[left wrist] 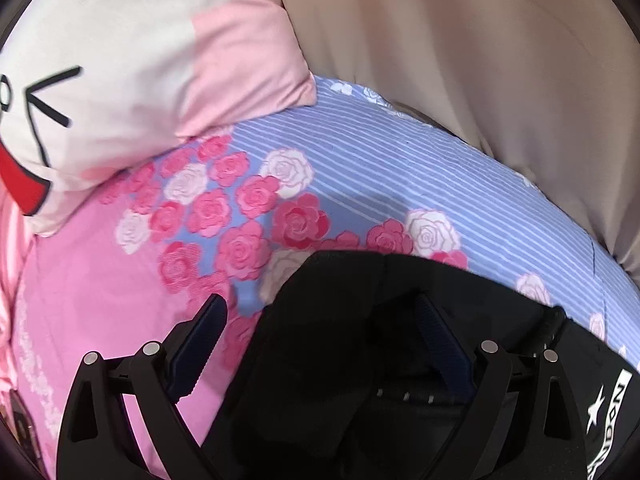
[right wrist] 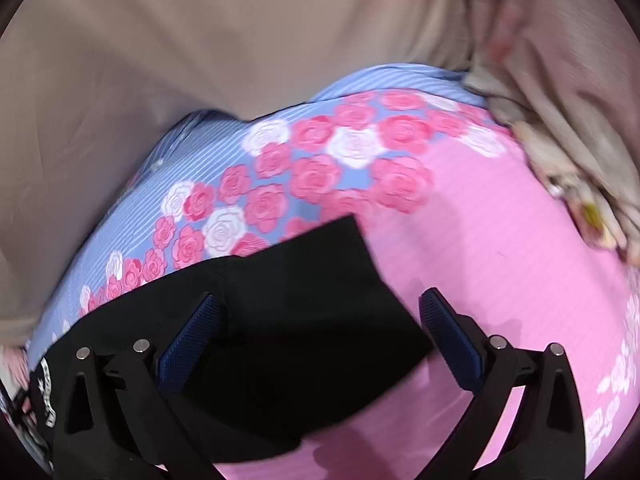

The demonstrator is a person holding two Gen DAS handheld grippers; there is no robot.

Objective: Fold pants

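Black pants [left wrist: 340,340] lie on a bed sheet printed with roses. In the left wrist view my left gripper [left wrist: 320,308] is open, its blue-padded fingers [left wrist: 200,344] spread wide over one end of the pants, with a white logo [left wrist: 608,412] at the right edge. In the right wrist view my right gripper [right wrist: 320,304] is open over the other end of the pants [right wrist: 288,320], whose squared corner points up and to the right. One pad is over the black cloth, the other over the pink sheet. Neither gripper holds cloth.
The bed sheet [left wrist: 360,168] is blue-striped and pink [right wrist: 500,240] with rose print. A pink and white cartoon pillow [left wrist: 140,60] lies at the upper left. A beige curtain [left wrist: 480,60] hangs behind the bed. Crumpled fabric [right wrist: 568,160] sits at the right edge.
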